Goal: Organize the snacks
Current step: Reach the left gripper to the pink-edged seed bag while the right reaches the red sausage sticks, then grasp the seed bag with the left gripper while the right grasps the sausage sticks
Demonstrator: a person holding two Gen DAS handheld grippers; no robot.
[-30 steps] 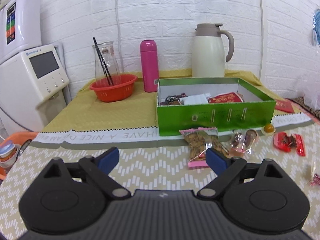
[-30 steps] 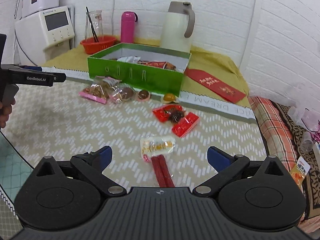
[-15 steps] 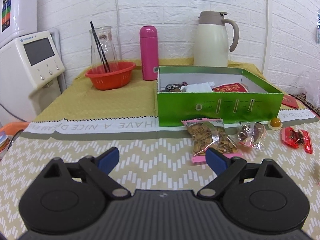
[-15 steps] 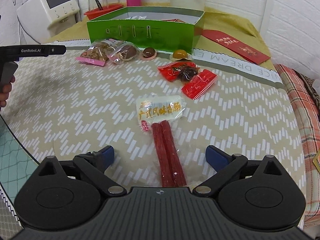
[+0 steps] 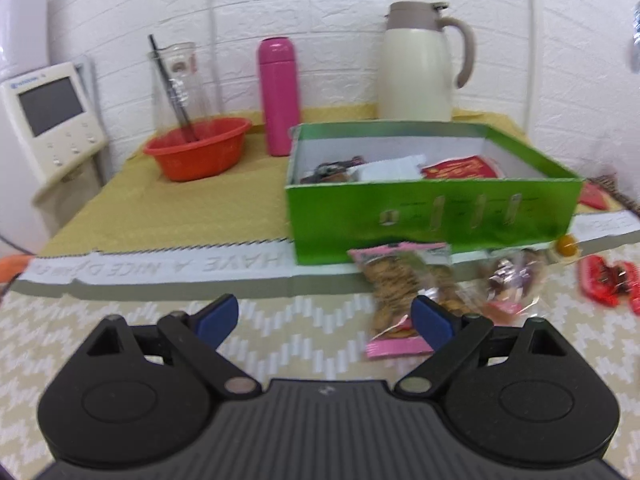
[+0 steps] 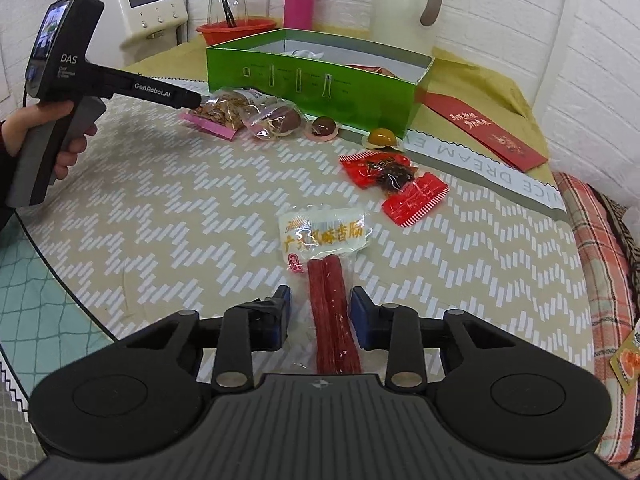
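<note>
A green snack box stands open with a few snacks inside. A nut packet and a clear candy bag lie in front of it. My left gripper is open, just short of the nut packet, which lies ahead and to the right; its tip also shows in the right wrist view. A sausage packet lies between the jaws of my right gripper, which is half closed around its red sticks with small gaps on both sides.
Red wrapped snacks, a brown candy and an orange candy lie on the zigzag cloth. A red bowl, pink flask and cream jug stand behind the box. A red envelope lies at right.
My right gripper has lowered over the sausage packet and its jaws have narrowed around it. My left gripper has moved forward toward the nut packet, still open.
</note>
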